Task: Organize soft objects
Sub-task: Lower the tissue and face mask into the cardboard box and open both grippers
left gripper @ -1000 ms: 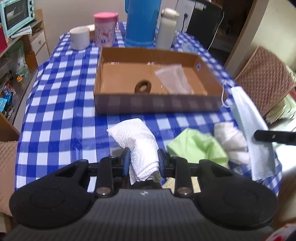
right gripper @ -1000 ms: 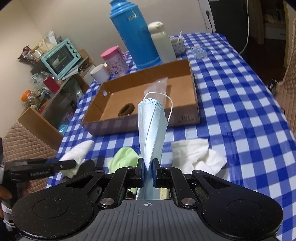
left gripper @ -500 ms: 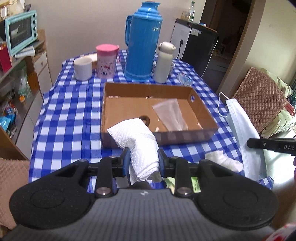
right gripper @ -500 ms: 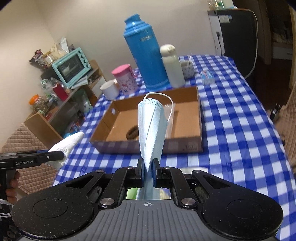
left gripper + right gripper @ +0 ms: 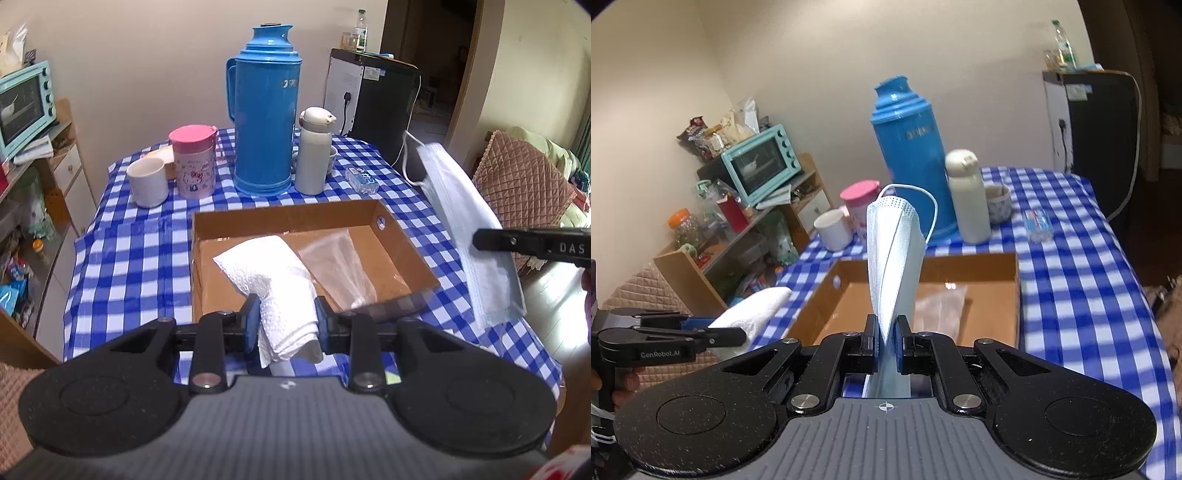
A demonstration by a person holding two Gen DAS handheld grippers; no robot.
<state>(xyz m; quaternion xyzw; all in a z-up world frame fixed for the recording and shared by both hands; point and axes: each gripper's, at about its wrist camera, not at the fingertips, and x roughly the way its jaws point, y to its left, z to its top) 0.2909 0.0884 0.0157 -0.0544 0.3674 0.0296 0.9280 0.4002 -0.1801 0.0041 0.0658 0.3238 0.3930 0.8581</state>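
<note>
My left gripper (image 5: 286,319) is shut on a folded white paper towel (image 5: 273,284) and holds it in the air in front of the cardboard box (image 5: 406,251). My right gripper (image 5: 886,334) is shut on a pale blue face mask (image 5: 895,258), held upright above the table before the cardboard box (image 5: 1008,266). The mask also shows at the right of the left wrist view (image 5: 465,225), and the towel at the left of the right wrist view (image 5: 753,314). A clear plastic bag (image 5: 340,262) lies inside the box.
A blue thermos (image 5: 264,114), white bottle (image 5: 314,151), pink cup (image 5: 194,160) and white mug (image 5: 147,181) stand behind the box on the blue checked tablecloth (image 5: 122,258). A shelf with a teal oven (image 5: 761,162) is on the left. A quilted chair (image 5: 524,192) stands at the right.
Both grippers have risen away from the table with their loads and moved toward the box. The green cloth and white tissue on the table have dropped out of view.
</note>
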